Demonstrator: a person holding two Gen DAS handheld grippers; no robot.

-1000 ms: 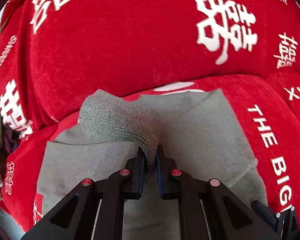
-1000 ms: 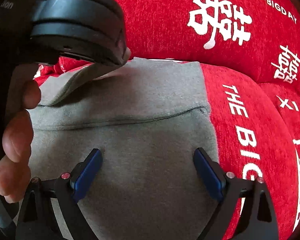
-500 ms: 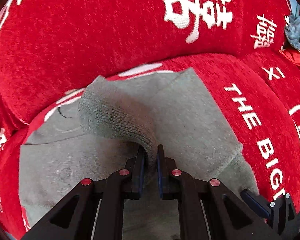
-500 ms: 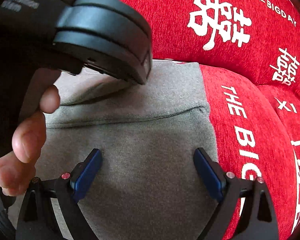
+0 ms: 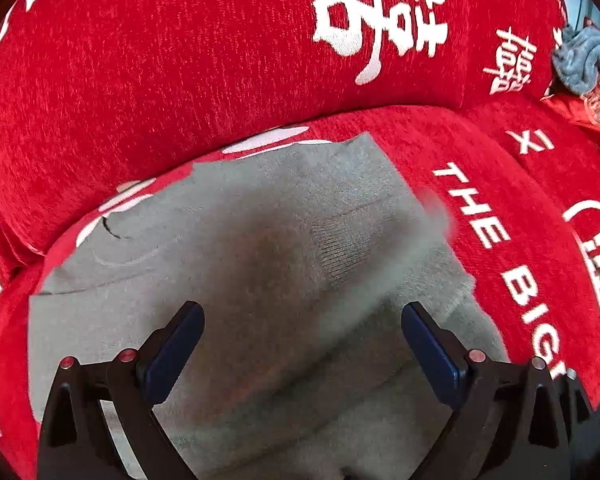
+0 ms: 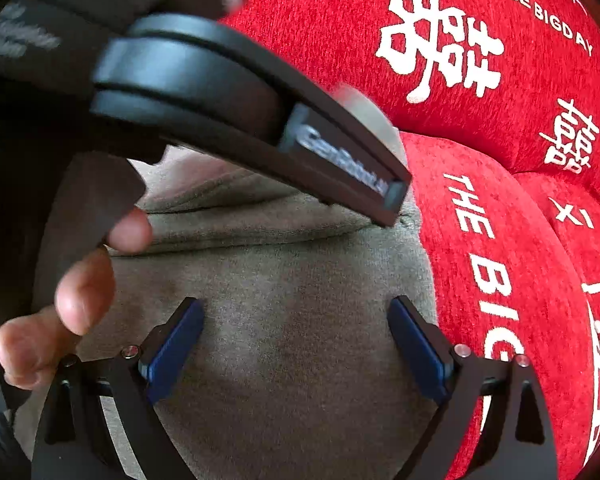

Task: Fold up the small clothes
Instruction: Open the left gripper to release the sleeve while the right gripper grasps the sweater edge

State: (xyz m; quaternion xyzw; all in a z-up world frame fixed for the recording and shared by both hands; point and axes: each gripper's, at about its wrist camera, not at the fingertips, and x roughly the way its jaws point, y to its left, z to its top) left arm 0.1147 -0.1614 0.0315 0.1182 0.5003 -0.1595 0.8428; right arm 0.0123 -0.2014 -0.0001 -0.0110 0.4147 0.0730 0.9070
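Blue-padded left gripper (image 5: 302, 344) is hanging spread wide over the grey garment (image 5: 260, 272), gripping nothing; the right gripper (image 6: 296, 346) is gaping too. Sleeve (image 5: 364, 236) is lying folded across the garment on the red sofa (image 5: 180, 60); further folds seem left.

Both wrist views look down close; both share the grey garment (image 5: 260, 280) (image 6: 300, 280).

Garment (image 5: 260, 248) flat on sofa seat (image 5: 500, 184), backrest cushion (image 5: 180, 60) behind, crumpled cloth (image 5: 584, 60) far right
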